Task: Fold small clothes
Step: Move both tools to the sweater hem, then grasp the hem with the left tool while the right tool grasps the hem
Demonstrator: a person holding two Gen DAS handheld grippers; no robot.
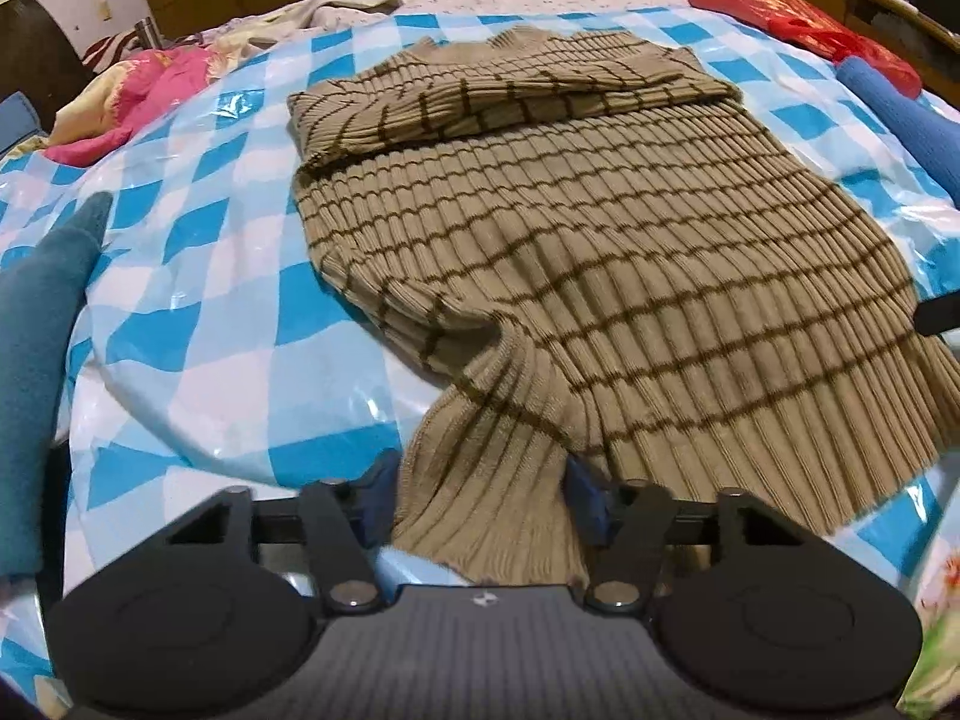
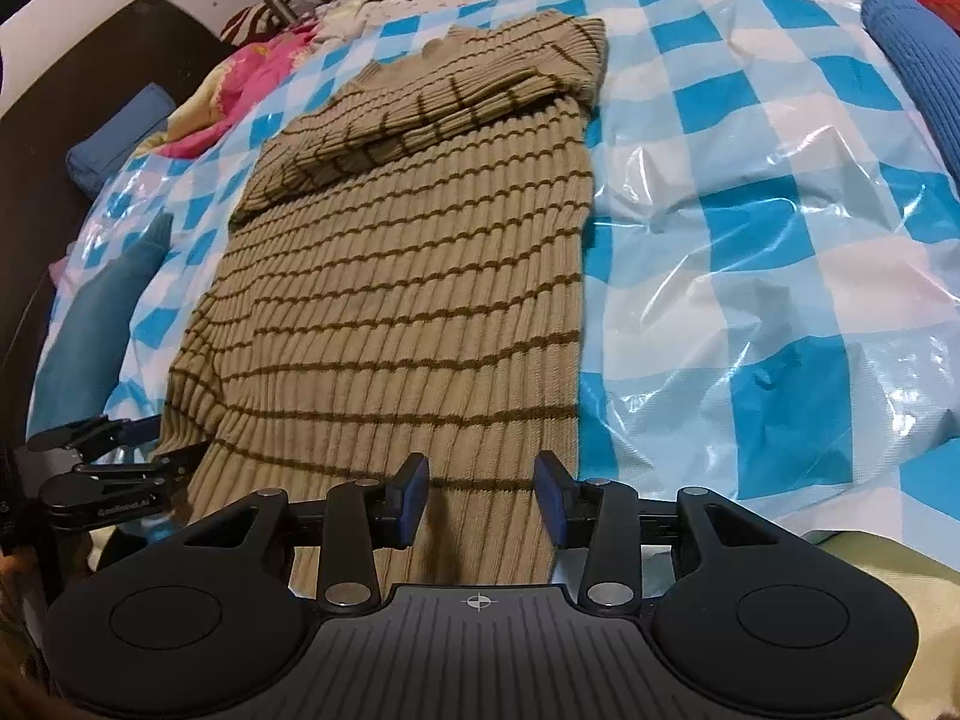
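sweater: tan ribbed sweater (image 1: 600, 240) lies flat on the checked plastic sheet (image 1: 210, 330) over the bed, sleeve folded across its chest
left gripper (image 1: 480, 498): jaws clamp the bunched hem corner
right gripper (image 2: 480, 498): jaws spread, straddling the hem, not pressing
surroundings: blue roll (image 2: 918, 60) right of sweater; teal cloth (image 1: 42, 330) left; pink quilt (image 1: 132, 102) beyond

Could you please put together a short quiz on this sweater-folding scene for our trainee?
1. True or false: the sweater's sleeves lie spread out flat to either side.
2. Which part of the sweater is bunched between the jaws of the left gripper? A. the collar B. a corner of the hem C. a sleeve cuff
3. What does the sweater lie on?

Key
1. False: the sleeves are folded across the chest.
2. B.
3. A blue-and-white checked plastic sheet.
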